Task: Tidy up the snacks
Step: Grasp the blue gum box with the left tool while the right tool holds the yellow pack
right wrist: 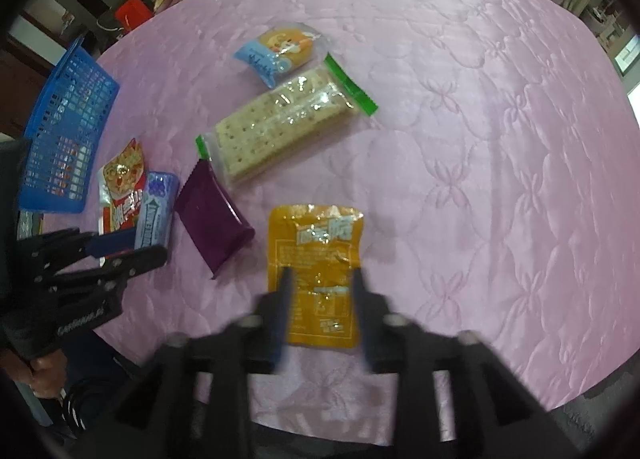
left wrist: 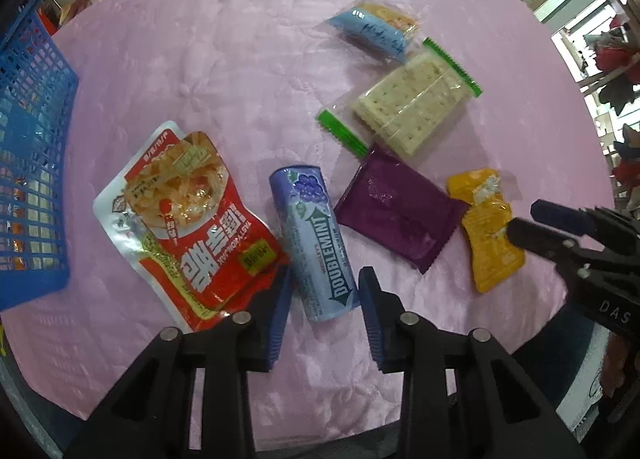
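Observation:
Several snacks lie on a pink quilted table (left wrist: 200, 71). My left gripper (left wrist: 324, 287) is open, its fingers either side of the near end of a blue Doublemint tube (left wrist: 314, 239). A red pouch (left wrist: 188, 219) lies left of it, a purple packet (left wrist: 396, 211) to its right. My right gripper (right wrist: 320, 287) is open, its fingers straddling a yellow packet (right wrist: 316, 271); the packet also shows in the left wrist view (left wrist: 488, 227). A blue mesh basket (left wrist: 28, 163) stands at the left; it also shows in the right wrist view (right wrist: 68, 131).
A clear cracker pack with green ends (left wrist: 408, 107) and a light-blue wrapped pastry (left wrist: 376, 29) lie farther back. Both also show in the right wrist view, crackers (right wrist: 280, 123) and pastry (right wrist: 280, 51). Furniture and shelves stand beyond the table's far edge.

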Available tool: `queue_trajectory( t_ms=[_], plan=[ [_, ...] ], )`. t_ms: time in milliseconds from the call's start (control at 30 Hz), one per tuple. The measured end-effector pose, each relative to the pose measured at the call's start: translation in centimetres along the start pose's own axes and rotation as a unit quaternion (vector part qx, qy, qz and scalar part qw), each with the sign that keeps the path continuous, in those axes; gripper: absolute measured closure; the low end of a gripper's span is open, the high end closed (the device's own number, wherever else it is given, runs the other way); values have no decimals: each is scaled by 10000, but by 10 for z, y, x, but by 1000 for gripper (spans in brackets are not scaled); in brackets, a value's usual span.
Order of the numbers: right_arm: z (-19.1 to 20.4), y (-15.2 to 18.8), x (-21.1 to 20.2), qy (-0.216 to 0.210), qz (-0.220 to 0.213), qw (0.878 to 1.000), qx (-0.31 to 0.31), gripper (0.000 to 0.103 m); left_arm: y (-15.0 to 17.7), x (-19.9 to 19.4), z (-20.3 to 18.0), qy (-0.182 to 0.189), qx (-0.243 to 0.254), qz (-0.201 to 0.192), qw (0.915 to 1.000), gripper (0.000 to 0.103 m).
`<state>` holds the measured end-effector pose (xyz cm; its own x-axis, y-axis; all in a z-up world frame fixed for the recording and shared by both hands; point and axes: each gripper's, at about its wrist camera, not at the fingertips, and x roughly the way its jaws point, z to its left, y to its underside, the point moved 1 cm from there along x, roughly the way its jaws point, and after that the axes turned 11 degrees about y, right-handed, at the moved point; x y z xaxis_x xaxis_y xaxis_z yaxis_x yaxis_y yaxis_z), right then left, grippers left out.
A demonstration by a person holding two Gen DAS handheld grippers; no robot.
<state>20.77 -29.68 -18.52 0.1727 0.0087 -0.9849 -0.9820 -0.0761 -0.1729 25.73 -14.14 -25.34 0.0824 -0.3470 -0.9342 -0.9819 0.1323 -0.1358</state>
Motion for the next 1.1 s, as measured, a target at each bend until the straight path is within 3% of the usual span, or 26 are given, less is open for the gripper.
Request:
queue_trajectory(
  t_ms=[33,67,167,233,400,567,700,833,933,1000,1100],
  plan=[
    [1,1,1,-17,9,10000,55,28,1,-2,0,5,21,-31,10000,72],
    [0,0,2,-30,23,9999,107,26,2,-4,-1,9,42,-57,10000,72],
    [2,-1,10,-39,174,9996,202,25,1,-9,-1,64,65,-82,9999,73],
    [4,-1,17,82,252,9995,186,25,2,-11,0,90,67,-121,9999,83],
    [18,-1,30,312,300,9990,60,24,9,-7,12,137,68,-60,9999,83],
    [45,3,34,958,181,9945,-378,22,14,-8,24,271,24,-57,9996,83],
    [58,7,29,973,4,9943,-426,42,14,-7,20,132,223,-82,9996,83],
    [62,8,28,957,-88,9941,-496,51,19,-4,3,24,432,-69,9990,83],
    [58,13,25,843,-64,9954,-448,60,17,15,0,135,232,139,9995,84],
    [60,17,23,876,-137,9945,-565,65,17,18,-4,56,250,66,9996,85],
    [56,19,24,655,-68,9970,-408,66,18,15,-13,-64,364,21,9993,85]
  ],
)
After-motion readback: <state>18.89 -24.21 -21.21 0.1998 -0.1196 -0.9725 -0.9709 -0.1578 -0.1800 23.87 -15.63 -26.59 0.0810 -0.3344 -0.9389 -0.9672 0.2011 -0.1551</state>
